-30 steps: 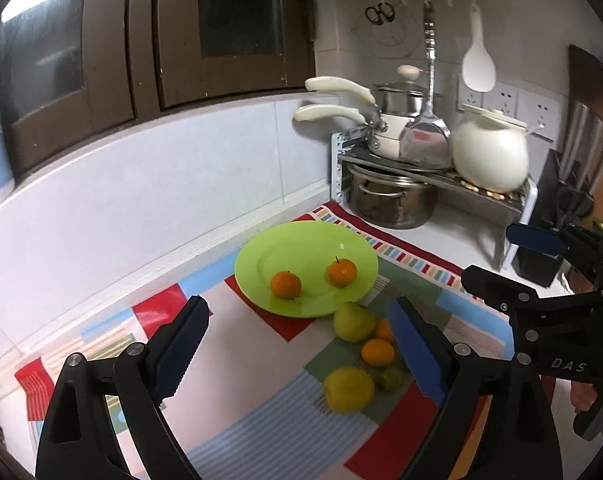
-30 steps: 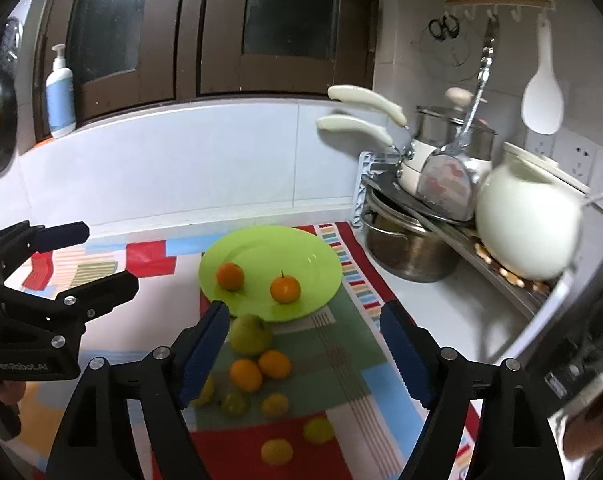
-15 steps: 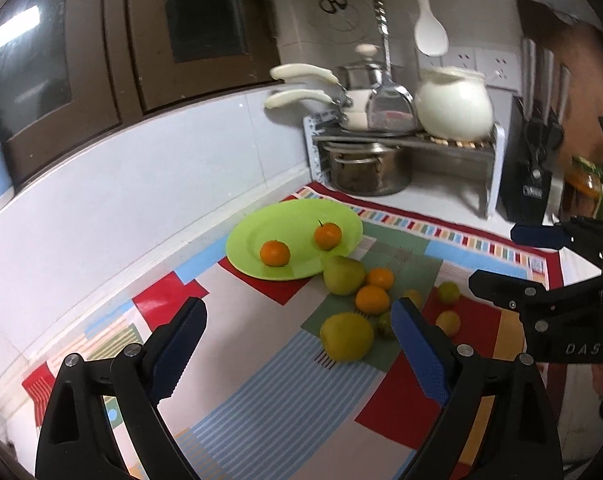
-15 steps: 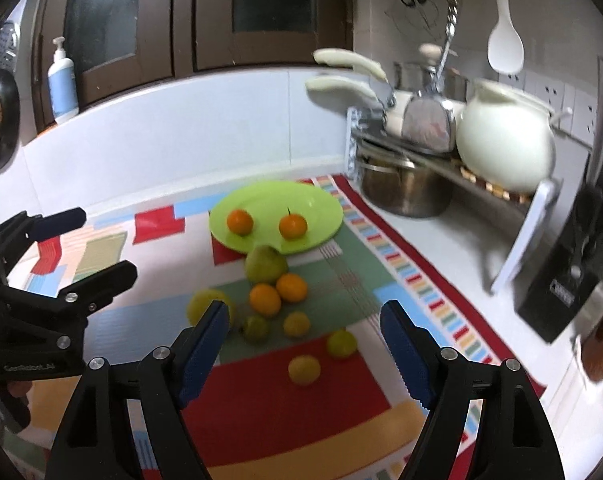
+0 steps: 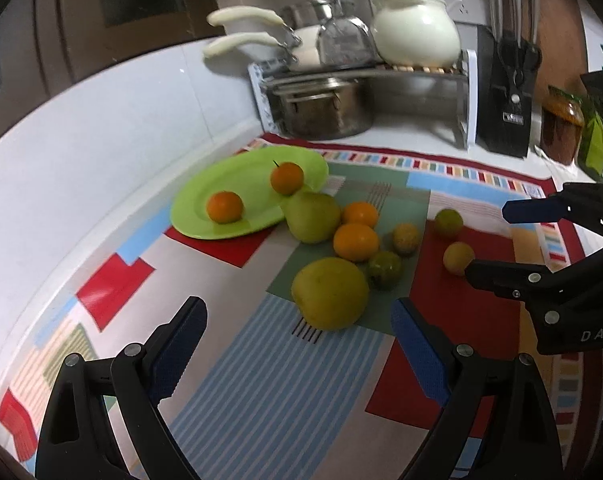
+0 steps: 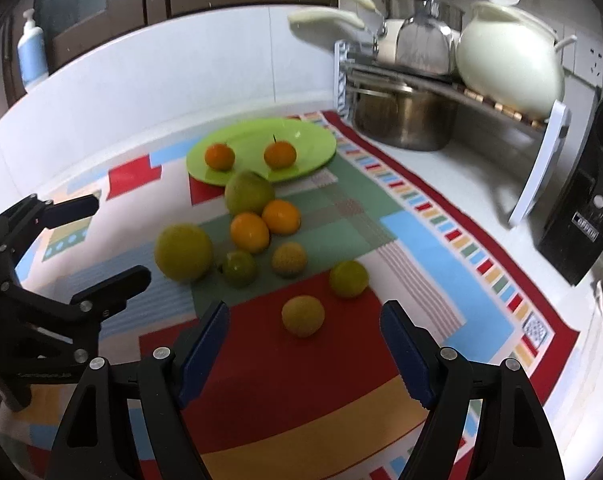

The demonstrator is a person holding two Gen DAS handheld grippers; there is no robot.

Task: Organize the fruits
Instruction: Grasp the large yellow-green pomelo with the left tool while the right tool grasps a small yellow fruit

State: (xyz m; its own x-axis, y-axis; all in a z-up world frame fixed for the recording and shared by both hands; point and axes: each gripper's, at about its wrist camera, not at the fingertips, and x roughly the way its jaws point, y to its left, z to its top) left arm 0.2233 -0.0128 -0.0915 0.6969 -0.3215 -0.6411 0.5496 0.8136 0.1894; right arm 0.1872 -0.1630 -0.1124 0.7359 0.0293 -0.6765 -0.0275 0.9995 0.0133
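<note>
A green plate (image 5: 205, 196) (image 6: 313, 140) holds two small oranges (image 5: 224, 207) (image 6: 279, 155). Several loose fruits lie on the patchwork mat in front of it: a green pear (image 5: 312, 217) (image 6: 248, 193), two oranges (image 5: 355, 241) (image 6: 249, 232), a large yellow-green fruit (image 5: 330, 293) (image 6: 183, 253) and several small yellow-green ones (image 6: 303, 315). My left gripper (image 5: 299, 350) is open and empty, just short of the large yellow-green fruit. My right gripper (image 6: 303, 354) is open and empty, just short of a small yellow fruit. Each gripper shows at the edge of the other's view.
A metal rack (image 5: 381, 76) with a steel pot, pans and a white pot (image 6: 505, 60) stands at the back right. A black knife block (image 5: 505, 104) and a jar (image 5: 559, 124) stand right of it. A soap bottle (image 6: 31, 54) sits on the back ledge.
Both grippers have pulled back and tilted down toward the mat. The loose fruits now sit closer and larger in both views. Both stay open.
</note>
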